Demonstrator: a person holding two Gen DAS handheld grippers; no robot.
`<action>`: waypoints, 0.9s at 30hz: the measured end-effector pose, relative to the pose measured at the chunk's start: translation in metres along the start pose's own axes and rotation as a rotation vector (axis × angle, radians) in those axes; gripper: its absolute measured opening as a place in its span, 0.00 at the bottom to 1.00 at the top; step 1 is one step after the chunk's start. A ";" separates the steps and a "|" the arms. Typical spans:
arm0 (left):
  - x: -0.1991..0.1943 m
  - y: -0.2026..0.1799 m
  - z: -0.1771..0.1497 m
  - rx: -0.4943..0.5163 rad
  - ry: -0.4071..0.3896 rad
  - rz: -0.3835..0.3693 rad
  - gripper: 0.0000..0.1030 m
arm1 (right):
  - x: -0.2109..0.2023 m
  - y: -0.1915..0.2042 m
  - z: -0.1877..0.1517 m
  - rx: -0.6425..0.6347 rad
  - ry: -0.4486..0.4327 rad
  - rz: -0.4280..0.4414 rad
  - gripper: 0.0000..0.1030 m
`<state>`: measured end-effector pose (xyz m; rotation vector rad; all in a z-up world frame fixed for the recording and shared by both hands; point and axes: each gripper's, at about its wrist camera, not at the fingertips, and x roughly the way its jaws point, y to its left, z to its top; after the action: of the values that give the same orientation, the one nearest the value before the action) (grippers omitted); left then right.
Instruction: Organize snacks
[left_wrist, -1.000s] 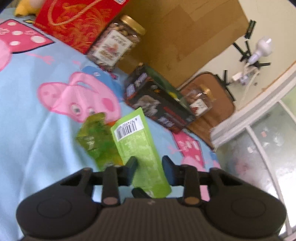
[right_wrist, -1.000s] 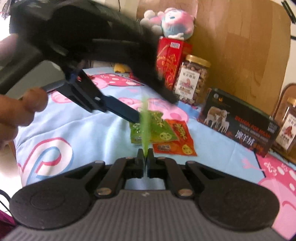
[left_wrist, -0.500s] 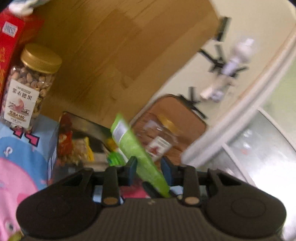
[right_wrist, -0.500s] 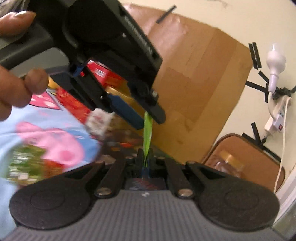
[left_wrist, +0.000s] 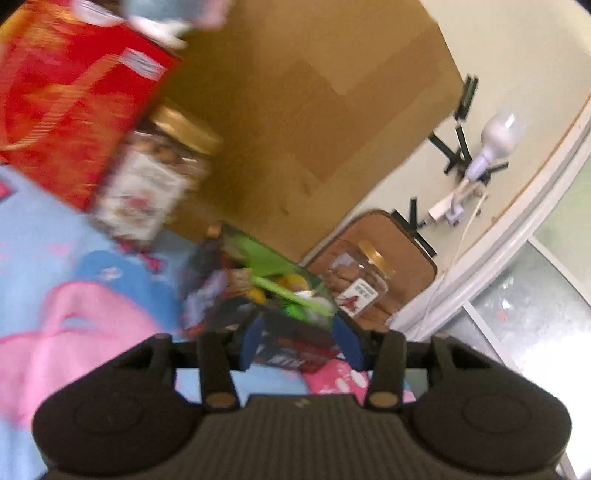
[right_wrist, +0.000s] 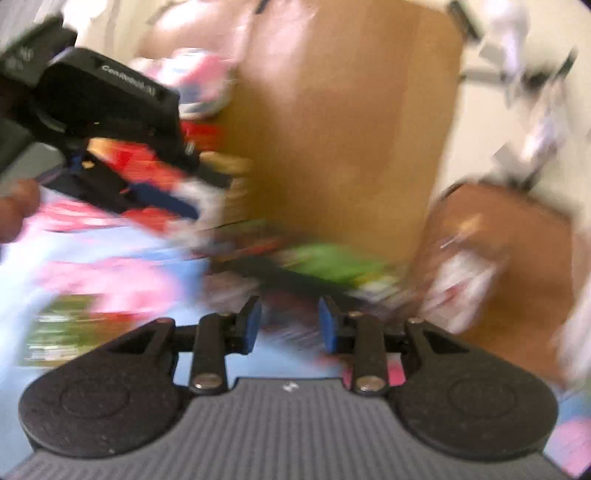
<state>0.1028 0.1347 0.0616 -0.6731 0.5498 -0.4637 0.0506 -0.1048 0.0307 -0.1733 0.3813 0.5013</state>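
Note:
A green snack packet (left_wrist: 284, 291) lies in the open dark box (left_wrist: 295, 350) among other snacks; in the blurred right wrist view it shows as a green patch (right_wrist: 328, 264). My left gripper (left_wrist: 299, 343) is open and empty just in front of the box. My right gripper (right_wrist: 290, 325) is open and empty, also facing the box. The left gripper's body (right_wrist: 110, 107) shows at upper left in the right wrist view. More snack packets (right_wrist: 55, 332) lie on the blue cartoon bedsheet (left_wrist: 44, 258) at left.
A red gift box (left_wrist: 74, 107) and a nut jar with a gold lid (left_wrist: 151, 181) stand at the back left against a cardboard panel (left_wrist: 314, 110). A second nut jar (left_wrist: 358, 280) stands right of the dark box. Both views are motion-blurred.
Both grippers held the green packet and carried it to the dark box. Both have opened, and the packet now lies in the box.

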 end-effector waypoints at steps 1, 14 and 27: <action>-0.013 0.009 -0.005 -0.018 -0.001 0.012 0.43 | 0.003 0.003 -0.004 0.048 0.035 0.062 0.36; -0.067 0.067 -0.054 -0.142 0.035 0.098 0.48 | 0.043 0.058 -0.004 0.069 0.172 0.278 0.49; -0.070 0.081 -0.071 -0.210 0.065 0.076 0.58 | 0.049 0.123 -0.001 -0.262 0.159 0.294 0.29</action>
<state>0.0242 0.1982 -0.0175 -0.8367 0.6893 -0.3607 0.0287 0.0229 0.0015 -0.4158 0.4989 0.8315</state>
